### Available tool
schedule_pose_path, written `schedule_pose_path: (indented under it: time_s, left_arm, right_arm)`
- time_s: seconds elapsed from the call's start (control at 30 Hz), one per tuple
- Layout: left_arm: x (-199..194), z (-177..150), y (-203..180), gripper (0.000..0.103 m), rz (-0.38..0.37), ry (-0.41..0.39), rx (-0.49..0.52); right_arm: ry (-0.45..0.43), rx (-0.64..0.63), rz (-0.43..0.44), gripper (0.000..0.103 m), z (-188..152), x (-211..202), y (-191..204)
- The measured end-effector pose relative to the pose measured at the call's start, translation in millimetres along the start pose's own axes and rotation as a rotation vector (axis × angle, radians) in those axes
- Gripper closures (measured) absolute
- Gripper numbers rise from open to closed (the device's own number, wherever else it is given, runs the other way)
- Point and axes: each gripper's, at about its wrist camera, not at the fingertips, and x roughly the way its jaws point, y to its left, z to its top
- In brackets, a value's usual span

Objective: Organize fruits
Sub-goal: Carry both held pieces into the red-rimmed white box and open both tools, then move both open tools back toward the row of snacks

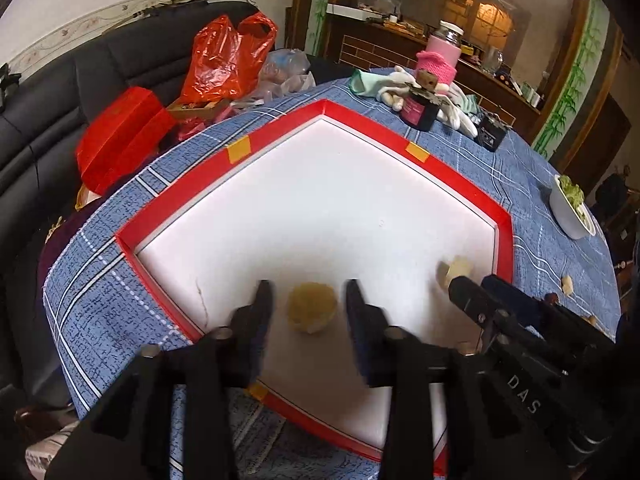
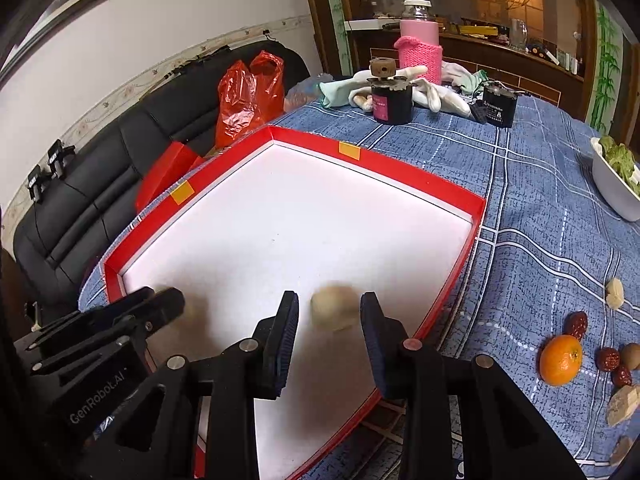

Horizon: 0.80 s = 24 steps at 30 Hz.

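Now yellowish fruit piece [image 1: 312, 307] between parted left claw [image 1: 309, 300] pads, untouched

Home living room; black sofa [image 2: 100, 184]; cloth-covered table [image 2: 520, 208]

The table [image 2: 520, 184] wore a blue checked cloth. On it lay a shallow red-rimmed box [image 2: 420, 178] with a white floor, a dark jar [image 2: 392, 104], white gloves [image 2: 436, 94], a small black box [image 2: 498, 108], a white bowl [image 2: 614, 192] of greens, an orange [image 2: 560, 360], some red dates [image 2: 576, 325] and pale scraps [image 2: 615, 293].
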Motion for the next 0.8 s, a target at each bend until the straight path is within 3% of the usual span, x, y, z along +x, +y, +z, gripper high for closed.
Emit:
schedule_pose_path:
  time_s: [0.07,0.3,0.33,0.43,0.53,0.7,0.8]
  left_arm:
    - [-3.0,-0.1,3.4,0.047,-0.006,-0.02,-0.019]
    - [-10.2,-1.7,5.2,0.043,-0.008,-0.027,-0.042]
    - [-11.5,-2.5,4.1,0.038,-0.007,-0.029,-0.044]
    - [-17.4,-5.7,-2.9,0.03,-0.008,-0.052,-0.035]
    - [-22.3,-8.3,-14.5,0.029,-0.016,-0.067,0.0]
    - [-37.6,-13.4,-33.8,0.029,-0.061,-0.106,0.041]
    - [-50.8,-17.1,-52.0,0.029,-0.099,-0.154,0.08]
  right_arm:
    - [0.004,-0.005,0.004,0.063,-0.7,0.2,2.1]
    - [-0.026,0.001,0.011,0.055,-3.0,-13.8,2.4]
    - [-0.035,0.003,0.014,0.053,-3.3,-17.8,2.3]
    - [-0.078,0.01,0.01,0.04,-6.8,-36.8,-2.6]
    - [-0.114,0.016,0.011,0.027,-14.5,-56.8,-12.7]
    - [-0.184,0.039,-0.003,0.025,-38.0,-95.3,-41.4]
    - [-0.22,0.061,-0.066,0.023,-62.9,-124.0,-69.7]
